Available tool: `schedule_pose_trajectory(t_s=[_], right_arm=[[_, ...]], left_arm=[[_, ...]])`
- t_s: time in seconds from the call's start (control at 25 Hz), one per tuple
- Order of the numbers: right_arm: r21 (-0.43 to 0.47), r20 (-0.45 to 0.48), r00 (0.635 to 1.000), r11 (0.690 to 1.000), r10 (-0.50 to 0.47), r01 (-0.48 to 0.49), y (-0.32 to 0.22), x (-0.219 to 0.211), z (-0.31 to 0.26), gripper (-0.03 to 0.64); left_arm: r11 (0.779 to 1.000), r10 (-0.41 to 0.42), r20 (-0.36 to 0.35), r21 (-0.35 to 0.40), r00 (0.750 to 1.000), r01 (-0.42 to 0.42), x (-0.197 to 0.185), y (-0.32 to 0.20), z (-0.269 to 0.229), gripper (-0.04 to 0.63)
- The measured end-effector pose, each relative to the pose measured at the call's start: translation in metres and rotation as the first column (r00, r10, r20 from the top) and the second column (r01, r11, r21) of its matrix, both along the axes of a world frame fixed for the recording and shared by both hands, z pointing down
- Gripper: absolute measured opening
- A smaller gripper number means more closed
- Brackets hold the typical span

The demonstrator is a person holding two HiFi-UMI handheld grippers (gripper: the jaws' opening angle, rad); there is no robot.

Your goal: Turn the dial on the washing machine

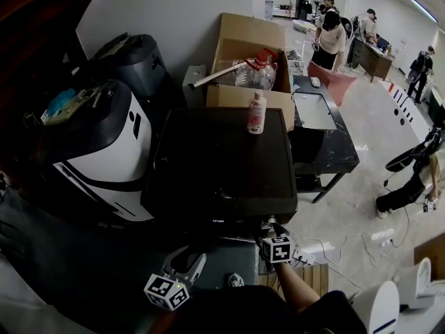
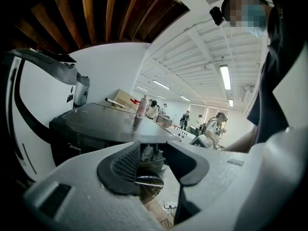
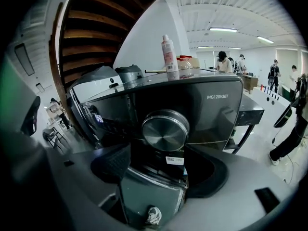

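The dark grey washing machine [image 1: 222,158] fills the middle of the head view. Its round silver dial [image 3: 165,131] sticks out of the front panel [image 3: 211,112]. My right gripper [image 3: 161,157] is open, its two dark pads [image 3: 111,163] spread just below and to either side of the dial, not touching it. In the head view the right gripper [image 1: 270,229] sits at the machine's front edge. My left gripper [image 1: 186,261] hangs lower left, off the machine. The left gripper [image 2: 151,160] is open and holds nothing, with something shiny visible beyond its gap.
A pink-and-white bottle [image 1: 256,113] stands on the machine's top. Behind it is a cardboard box [image 1: 250,68] with bottles. A white-and-black appliance [image 1: 104,145] crowds the left side. A black table [image 1: 327,138] stands to the right. Several people stand at the back right.
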State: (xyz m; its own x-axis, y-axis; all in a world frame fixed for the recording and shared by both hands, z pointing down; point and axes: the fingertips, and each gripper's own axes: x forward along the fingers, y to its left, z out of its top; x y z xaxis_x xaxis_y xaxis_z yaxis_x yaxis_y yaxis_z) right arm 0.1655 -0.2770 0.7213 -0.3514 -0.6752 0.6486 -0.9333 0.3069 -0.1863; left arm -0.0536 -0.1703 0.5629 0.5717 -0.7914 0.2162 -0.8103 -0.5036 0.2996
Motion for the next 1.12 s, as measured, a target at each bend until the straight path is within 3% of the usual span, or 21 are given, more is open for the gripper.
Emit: schedule_pose_trajectory(t_s=[0.72, 0.88, 1.12], right_arm=[[-0.030, 0.027, 0.999, 0.999, 0.024, -0.023, 0.006, -0.003, 0.010, 0.324], [0.041, -0.015, 0.999, 0.999, 0.036, -0.035, 0.008, 0.006, -0.013, 0.328], [0.160, -0.144, 0.989, 0.986, -0.033, 0.056, 0.007, 0.004, -0.049, 0.328]], left_arm=[[1.000, -0.011, 0.011, -0.007, 1.000, 0.011, -0.003, -0.002, 0.000, 0.164], [1.000, -0.009, 0.006, -0.011, 1.000, 0.009, -0.003, -0.002, 0.002, 0.164], [1.000, 0.009, -0.003, -0.009, 1.000, -0.009, 0.004, -0.006, 0.003, 0.164]])
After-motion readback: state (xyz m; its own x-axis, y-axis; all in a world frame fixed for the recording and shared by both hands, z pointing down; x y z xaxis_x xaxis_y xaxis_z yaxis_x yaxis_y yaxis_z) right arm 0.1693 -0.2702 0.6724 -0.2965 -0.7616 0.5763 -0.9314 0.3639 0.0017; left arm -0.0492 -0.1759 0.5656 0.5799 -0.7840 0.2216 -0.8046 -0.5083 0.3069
